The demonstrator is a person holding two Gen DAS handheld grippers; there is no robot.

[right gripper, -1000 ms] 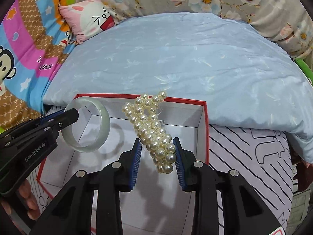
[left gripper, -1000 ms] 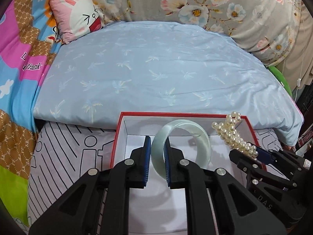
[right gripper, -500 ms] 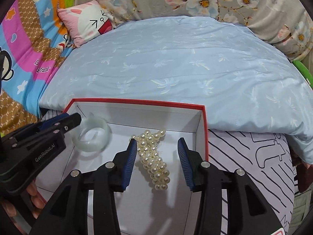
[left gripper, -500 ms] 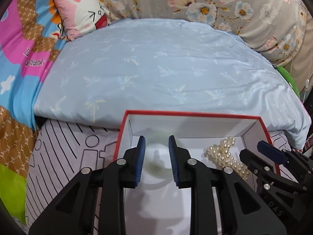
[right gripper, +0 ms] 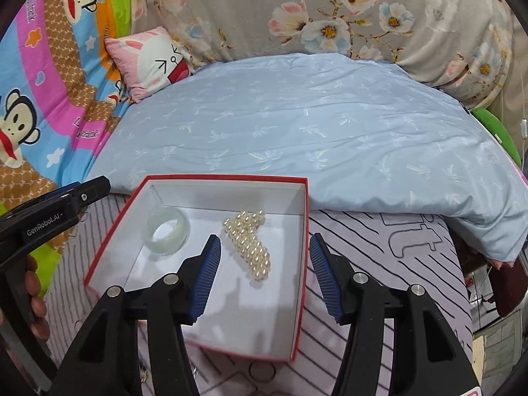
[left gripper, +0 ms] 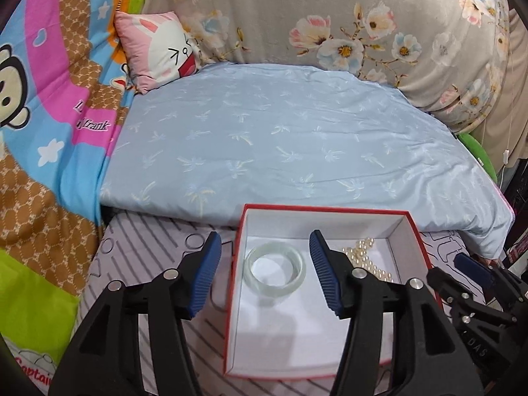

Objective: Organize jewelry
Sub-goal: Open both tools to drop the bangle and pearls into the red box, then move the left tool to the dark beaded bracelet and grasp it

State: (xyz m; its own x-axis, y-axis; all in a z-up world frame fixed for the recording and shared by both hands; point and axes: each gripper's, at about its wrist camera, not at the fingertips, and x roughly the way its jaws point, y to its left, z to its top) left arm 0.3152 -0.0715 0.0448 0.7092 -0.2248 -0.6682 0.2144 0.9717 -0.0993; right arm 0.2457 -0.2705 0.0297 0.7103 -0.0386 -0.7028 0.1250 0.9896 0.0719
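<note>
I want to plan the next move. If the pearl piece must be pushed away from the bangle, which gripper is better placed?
Probably the right gripper. It is open, and the pearl piece lies between its fingers inside the red box. The left gripper is also open, but it frames the jade bangle instead.
</note>
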